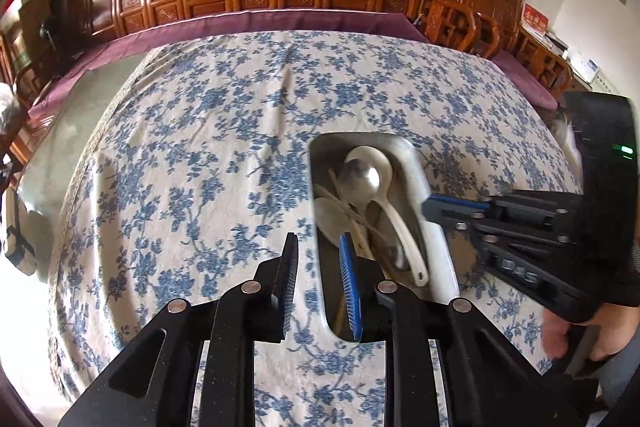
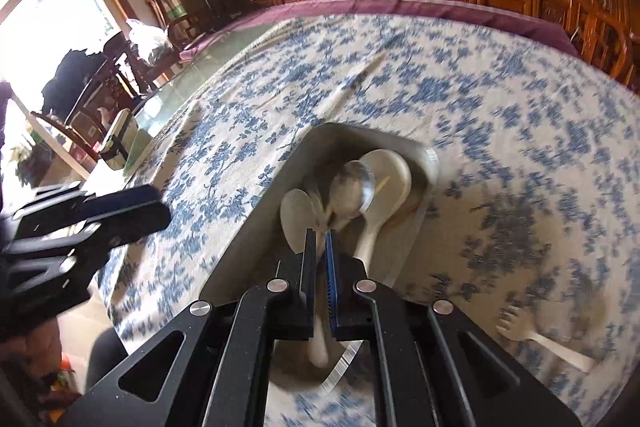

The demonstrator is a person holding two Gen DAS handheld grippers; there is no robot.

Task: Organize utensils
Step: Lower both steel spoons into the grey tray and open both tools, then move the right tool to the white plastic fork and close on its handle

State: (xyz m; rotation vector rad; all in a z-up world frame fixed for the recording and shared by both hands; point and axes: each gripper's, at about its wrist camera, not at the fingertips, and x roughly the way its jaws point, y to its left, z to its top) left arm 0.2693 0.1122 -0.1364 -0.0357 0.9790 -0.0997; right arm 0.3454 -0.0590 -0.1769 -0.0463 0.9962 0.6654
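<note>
Left wrist view: left gripper (image 1: 320,267) stands partly open and empty over the near rim of the tray (image 1: 434,239), which holds spoons (image 1: 368,175) on the tablecloth (image 1: 200,147). Right wrist view: right gripper (image 2: 320,247) is nearly closed on a pale spoon handle (image 2: 319,343) over the tray (image 2: 256,211); a fork (image 2: 540,341) lies on the cloth, right.

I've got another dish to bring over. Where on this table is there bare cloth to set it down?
Free: the wide stretch of floral tablecloth left of the tray, running back to the purple edge. Crowded: the tray itself, piled with spoons, both grippers working around it, and a fork lying on the cloth to its right.
</note>
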